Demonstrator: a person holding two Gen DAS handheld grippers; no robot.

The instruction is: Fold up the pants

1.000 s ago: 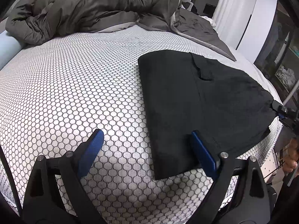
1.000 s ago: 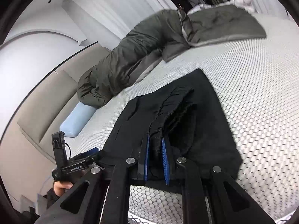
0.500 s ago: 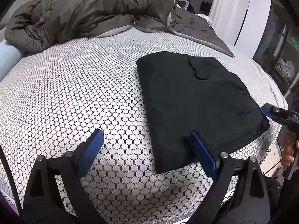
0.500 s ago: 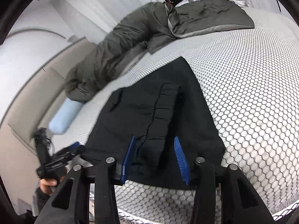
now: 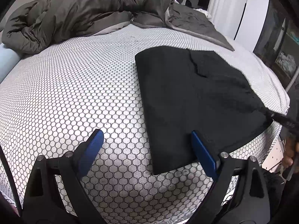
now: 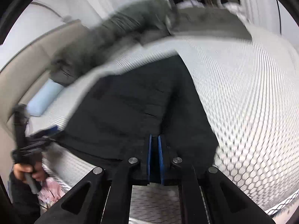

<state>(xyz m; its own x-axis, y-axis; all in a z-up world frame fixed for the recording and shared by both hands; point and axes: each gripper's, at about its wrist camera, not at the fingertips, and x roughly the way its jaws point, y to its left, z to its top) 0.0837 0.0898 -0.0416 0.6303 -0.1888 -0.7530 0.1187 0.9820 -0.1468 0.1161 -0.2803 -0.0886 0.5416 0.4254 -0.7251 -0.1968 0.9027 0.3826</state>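
- The black pants (image 5: 188, 100) lay folded into a compact rectangle on the right part of the honeycomb-patterned mattress (image 5: 74, 93), their near-right corner reaching the bed's edge.
- Your right gripper (image 6: 154, 149) had its blue fingers (image 6: 149, 149) nearly together, pinching a ridge of the pants' fabric at that near edge; the right wrist view was motion-blurred, so how much cloth sat between the pads was hard to tell.
- Your left gripper (image 5: 147, 149) hung above the bed with its fingers spread wide and nothing between them; one pad (image 5: 203, 156) overlapped the pants' near corner in the view, the other sat over bare mattress. Whether it touched the cloth, I could not tell.
- Risk, as I judged it: you were pinching only at one point, so a pull there would likely drag the top layer alone and skew or open the fold.
- Risk: with that corner already at the bed's edge, a tug toward you could slide the bundle off the mattress.
- Risk: the free left side was unanchored; if you lifted without pinning it, the stack could swing and unfold.
- The rumpled grey duvet (image 5: 84, 13) and pale blue pillow (image 6: 44, 100) lay well apart at the far side, no snag hazard.
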